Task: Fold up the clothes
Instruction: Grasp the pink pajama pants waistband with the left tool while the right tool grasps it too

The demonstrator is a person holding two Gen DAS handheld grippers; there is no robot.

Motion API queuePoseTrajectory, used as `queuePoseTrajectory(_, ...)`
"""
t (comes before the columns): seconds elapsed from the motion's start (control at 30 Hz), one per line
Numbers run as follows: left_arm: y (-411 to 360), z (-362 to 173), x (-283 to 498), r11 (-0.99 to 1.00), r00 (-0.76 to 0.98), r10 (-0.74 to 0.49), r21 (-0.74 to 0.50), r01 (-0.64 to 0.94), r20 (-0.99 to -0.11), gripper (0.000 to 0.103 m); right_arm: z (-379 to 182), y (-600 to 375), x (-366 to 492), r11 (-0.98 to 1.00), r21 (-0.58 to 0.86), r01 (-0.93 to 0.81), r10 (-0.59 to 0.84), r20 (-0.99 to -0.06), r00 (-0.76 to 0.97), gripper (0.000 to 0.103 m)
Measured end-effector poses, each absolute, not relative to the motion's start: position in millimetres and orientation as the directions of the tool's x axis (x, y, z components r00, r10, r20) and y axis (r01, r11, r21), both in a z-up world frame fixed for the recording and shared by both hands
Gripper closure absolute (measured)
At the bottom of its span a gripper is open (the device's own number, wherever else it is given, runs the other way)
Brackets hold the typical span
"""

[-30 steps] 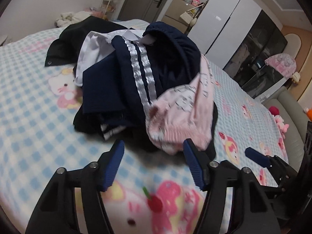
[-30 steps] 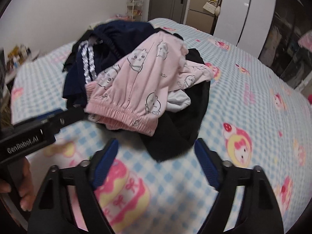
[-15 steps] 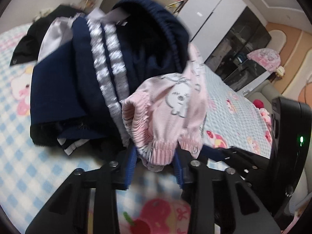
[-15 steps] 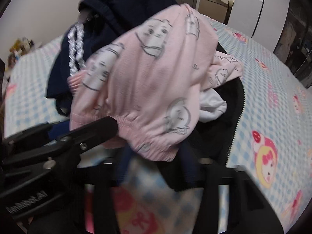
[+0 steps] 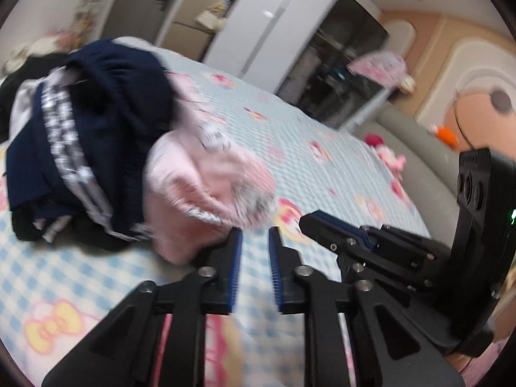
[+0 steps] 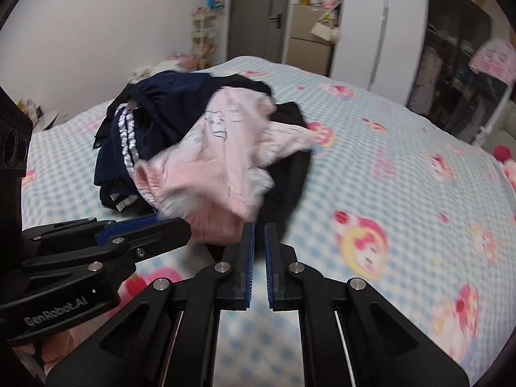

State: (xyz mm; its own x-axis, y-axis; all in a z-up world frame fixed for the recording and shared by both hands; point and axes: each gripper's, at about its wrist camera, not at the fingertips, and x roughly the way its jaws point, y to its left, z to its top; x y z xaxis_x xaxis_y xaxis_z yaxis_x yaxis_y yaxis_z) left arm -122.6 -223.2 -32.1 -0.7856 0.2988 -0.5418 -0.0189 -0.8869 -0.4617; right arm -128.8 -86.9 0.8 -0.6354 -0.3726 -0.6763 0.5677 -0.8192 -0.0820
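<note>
- Right wrist view is filled mostly by the bed, its blue-and-white checked sheet printed with pink cartoon figures, running from 6 o'clock up to 12 o'clock.
- White wardrobe with dark glass doors stands behind the bed at 1 o'clock; a grey door is at 12 o'clock.
- Heap of clothes lies on the sheet at 10 o'clock of centre.
- Navy trousers with white side stripes sit on the heap's left part, a black garment under its right part.
- Pink pyjama piece with cartoon prints drapes over the front of the heap, its gathered hem toward the camera.
- Right gripper has its blue-padded fingers drawn nearly together, a thin slit between them; the pink hem touches the left tip, but blur hides whether cloth is pinched.
- Left gripper, in the left wrist view, shows a narrow gap, with the pink hem just at its tips; a hold cannot be told.
</note>
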Motion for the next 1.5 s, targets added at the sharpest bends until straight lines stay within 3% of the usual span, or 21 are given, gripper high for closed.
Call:
queuePoseTrajectory(0.2, -216.8, -43.9, -113.6, -0.887, -0.779, 0.192, -0.445, 0.123, -0.597, 0.091, 0.5, -64.9, -117.3, -0.827, -0.022, 0.561, -0.380, -0.713, -0.589, 0.098)
queuePoseTrajectory(0.27, -218.5, -47.8, -109.9, -0.881, -0.776, 0.156, -0.441, 0.171, -0.612, 0.082, -3.2, -76.8, -121.8, -0.812, -0.022, 0.583, -0.389, -0.725, -0.568, 0.092)
queuePoseTrajectory(0.33, -232.4, -51.3, -104.2, -0.866, -0.780, 0.119, -0.449, 0.221, -0.614, 0.054, -11.2, -88.4, -127.7, -0.802, -0.026, 0.597, -0.385, -0.740, -0.551, 0.079)
queuePoseTrajectory(0.37, -239.9, -52.2, -102.0, -0.858, -0.782, 0.105, -0.453, 0.241, -0.614, 0.051, -15.7, -92.6, -130.5, -0.799, -0.022, 0.601, -0.386, -0.747, -0.540, 0.071)
queuePoseTrajectory(0.5, -264.7, -67.0, -108.8, -0.853, -0.765, 0.062, -0.432, 0.293, -0.641, 0.050, -33.7, -102.1, -148.1, -0.817, 0.012, 0.576, -0.379, -0.765, -0.521, 0.064)
queuePoseTrajectory(0.67, -266.4, -94.3, -126.9, -0.860, -0.741, 0.180, -0.470, 0.200, -0.646, 0.050, -45.9, -103.5, -176.3, -0.856, 0.039, 0.515, -0.354, -0.771, -0.530, 0.036)
queuePoseTrajectory(0.8, -254.2, -99.5, -149.4, -0.879, -0.745, 0.180, -0.445, 0.172, -0.643, 0.051, -56.9, -103.4, -199.7, -0.863, 0.075, 0.500, -0.361, -0.785, -0.504, 0.028)
queuePoseTrajectory(0.87, -256.5, -105.6, -163.7, -0.867, -0.738, 0.181, -0.459, 0.193, -0.651, 0.054, -63.8, -104.1, -216.7, -0.871, 0.107, 0.480, -0.367, -0.792, -0.489, 0.029)
queuePoseTrajectory(0.93, -258.0, -110.4, -174.1, -0.859, -0.722, 0.196, -0.471, 0.200, -0.663, 0.075, -69.9, -104.7, -232.3, -0.850, 0.201, 0.486, -0.434, -0.791, -0.432, 0.032)
queuePoseTrajectory(0.97, -255.6, -109.1, -176.2, -0.864, -0.721, 0.196, -0.464, 0.193, -0.665, 0.077, -70.4, -106.4, -236.3, -0.827, 0.253, 0.501, -0.478, -0.785, -0.393, 0.053)
queuePoseTrajectory(1.03, -245.6, -99.5, -173.9, -0.889, -0.731, 0.190, -0.431, 0.155, -0.655, 0.084, -64.5, -111.9, -235.2, -0.779, 0.302, 0.549, -0.545, -0.760, -0.354, 0.082)
queuePoseTrajectory(1.07, -239.9, -94.1, -171.7, -0.901, -0.737, 0.188, -0.414, 0.134, -0.649, 0.084, -57.8, -115.6, -227.2, -0.774, 0.257, 0.579, -0.539, -0.747, -0.388, 0.091)
queuePoseTrajectory(1.2, -216.9, -69.2, -158.1, -0.926, -0.761, 0.207, -0.375, 0.051, -0.615, 0.087, -33.6, -115.9, -194.3, -0.773, 0.135, 0.620, -0.517, -0.700, -0.492, 0.094)
queuePoseTrajectory(1.5, -151.1, -29.8, -127.4, -0.875, -0.733, 0.403, -0.466, -0.132, -0.548, 0.088, 20.7, -24.4, -148.4, -0.808, 0.136, 0.574, -0.520, -0.622, -0.585, 0.095)
